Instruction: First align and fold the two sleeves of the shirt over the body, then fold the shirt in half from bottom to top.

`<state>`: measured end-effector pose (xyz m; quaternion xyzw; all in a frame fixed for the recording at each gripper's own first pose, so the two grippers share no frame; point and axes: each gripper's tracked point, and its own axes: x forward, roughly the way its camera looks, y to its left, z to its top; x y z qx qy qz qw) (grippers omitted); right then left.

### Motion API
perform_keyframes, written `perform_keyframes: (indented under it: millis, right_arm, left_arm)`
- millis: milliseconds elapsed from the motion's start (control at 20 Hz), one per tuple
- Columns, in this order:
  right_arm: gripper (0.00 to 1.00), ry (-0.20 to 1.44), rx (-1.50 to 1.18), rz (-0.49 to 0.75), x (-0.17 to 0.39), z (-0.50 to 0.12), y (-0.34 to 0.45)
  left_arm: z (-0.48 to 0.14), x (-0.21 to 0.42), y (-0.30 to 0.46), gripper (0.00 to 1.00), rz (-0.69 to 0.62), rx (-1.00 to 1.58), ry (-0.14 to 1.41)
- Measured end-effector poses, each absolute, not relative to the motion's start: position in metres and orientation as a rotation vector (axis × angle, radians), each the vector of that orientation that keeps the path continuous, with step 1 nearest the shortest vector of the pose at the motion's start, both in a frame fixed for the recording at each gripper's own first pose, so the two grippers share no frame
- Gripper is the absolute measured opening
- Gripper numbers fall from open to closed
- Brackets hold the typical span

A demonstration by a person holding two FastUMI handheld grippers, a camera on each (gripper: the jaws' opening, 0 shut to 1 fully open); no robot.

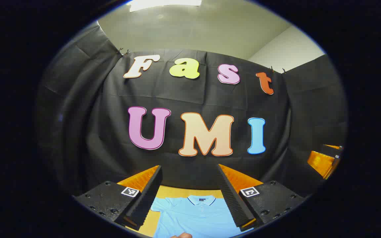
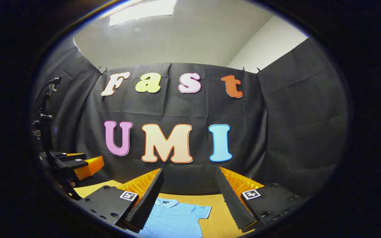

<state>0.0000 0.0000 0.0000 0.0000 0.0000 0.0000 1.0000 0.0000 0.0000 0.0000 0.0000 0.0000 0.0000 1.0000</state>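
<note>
The left gripper (image 1: 189, 195) and right gripper (image 2: 189, 198) are held wide apart — nothing is gripped. A light blue shirt (image 1: 195, 215) is spread flat on the wooden table (image 2: 220, 211) beneath them — collar toward the booth wall, sleeves unfolded.

Yellowish wooden table (image 1: 150, 224) w/ smooth bare top runs back to the black cloth wall at the far edge; seen also in right gripper view (image 2: 217, 215). 1 light-blue polo shirt (image 1: 197, 215) lies flat directly on it, front up, collar toward the far side, both short sleeves spread out to left & right. In right gripper view the shirt (image 2: 174, 218) sits w/ bare tabletop past its right sleeve & beyond the collar.
</note>
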Motion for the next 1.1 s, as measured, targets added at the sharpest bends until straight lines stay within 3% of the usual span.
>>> perform_keyframes:
  millis: [1100]
  right_arm:
    - [1.00,0.086,0.039,0.043,0.055,-0.039,0.030]
  left_arm:
    - [-0.005,0.018,0.038,0.94,0.034,0.053,0.006]
